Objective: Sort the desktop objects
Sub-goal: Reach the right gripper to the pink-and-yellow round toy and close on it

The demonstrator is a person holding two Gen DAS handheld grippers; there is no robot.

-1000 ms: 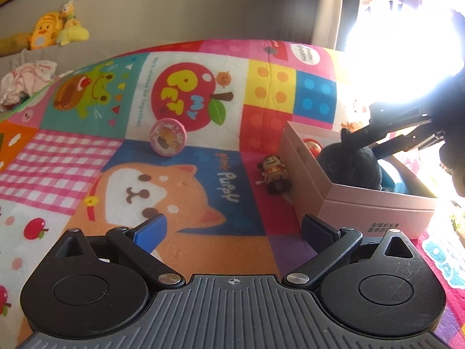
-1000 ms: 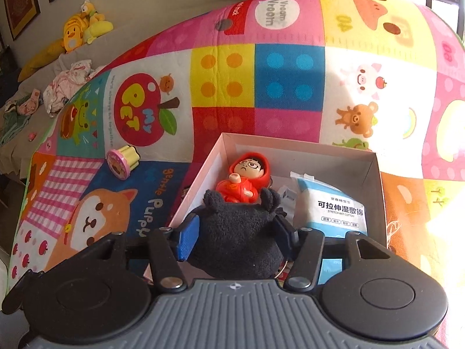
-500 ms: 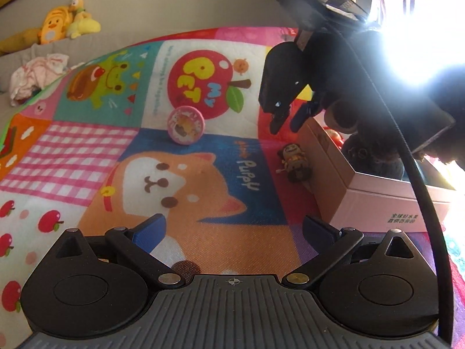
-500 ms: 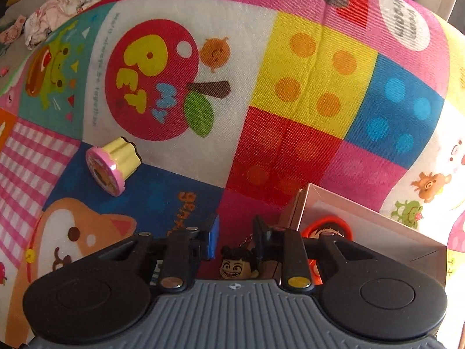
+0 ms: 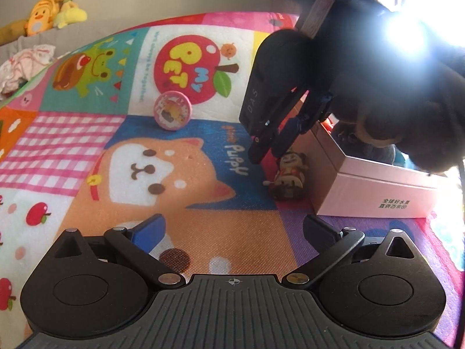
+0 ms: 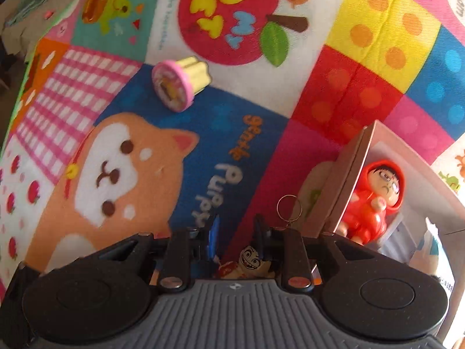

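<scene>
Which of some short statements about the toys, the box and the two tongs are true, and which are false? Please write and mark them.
1. The red-hooded figure lies inside the pink box. True.
2. The left tongs hold a toy. False: they are open and empty; the pink round toy lies far from them on the mat.
3. The grinning figure is on the mat, outside the pink box. True.
4. The right tongs stand wide open. False: their fingers are close together, just above the grinning figure.
</scene>
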